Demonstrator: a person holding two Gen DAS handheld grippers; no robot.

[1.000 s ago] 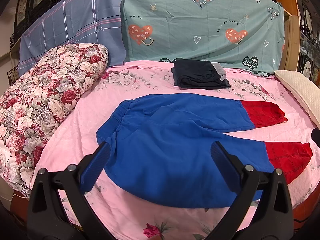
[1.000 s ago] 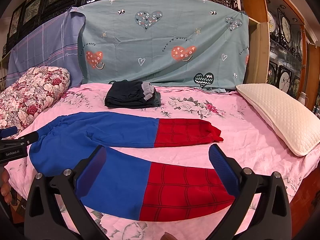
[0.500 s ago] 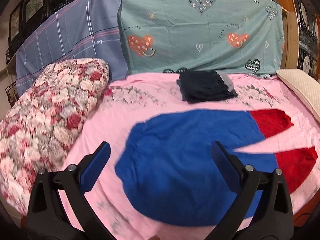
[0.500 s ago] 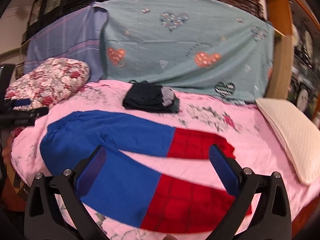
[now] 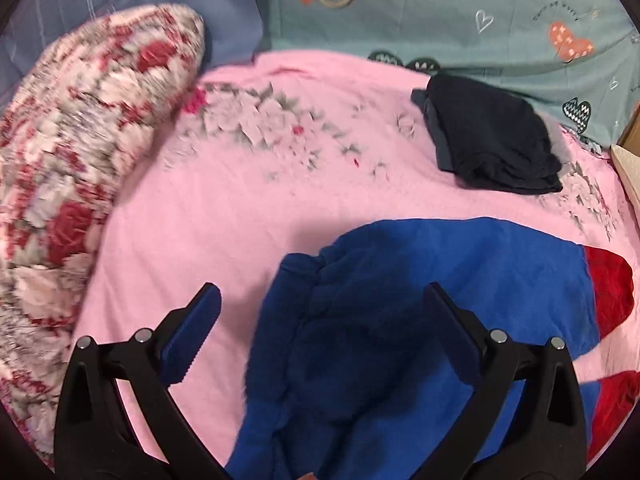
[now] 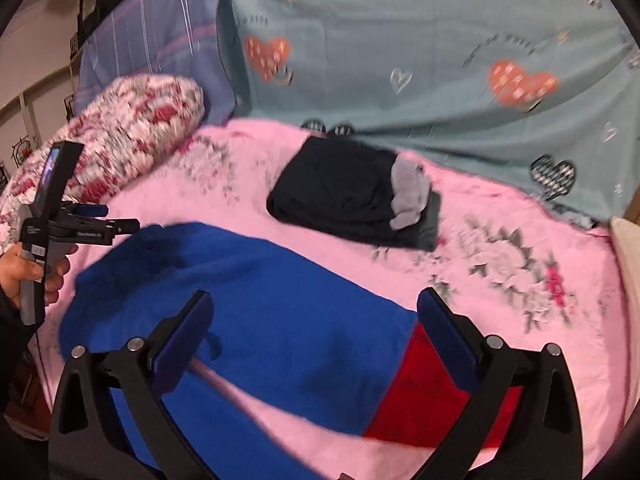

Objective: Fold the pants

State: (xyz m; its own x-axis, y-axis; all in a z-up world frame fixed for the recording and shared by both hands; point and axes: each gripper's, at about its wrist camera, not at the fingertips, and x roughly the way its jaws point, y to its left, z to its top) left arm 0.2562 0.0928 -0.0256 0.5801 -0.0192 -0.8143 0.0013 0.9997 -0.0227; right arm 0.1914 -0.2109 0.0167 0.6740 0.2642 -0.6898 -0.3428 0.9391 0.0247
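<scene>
Both tools have dropped closer to the bed since a second ago, and the blue pants with red cuffs (image 5: 420,320) now fill more of each view. Left tool (image 5: 320,332) hangs spread wide over the rumpled waistband; right tool (image 6: 316,332) is spread too, above the upper leg where blue meets red. Neither pinches cloth. The pants lie flat on the pink floral bedsheet (image 5: 240,184). Beyond them sits a folded dark clothing stack (image 6: 344,188), with a floral red-and-white bolster (image 5: 80,128) at the left.
</scene>
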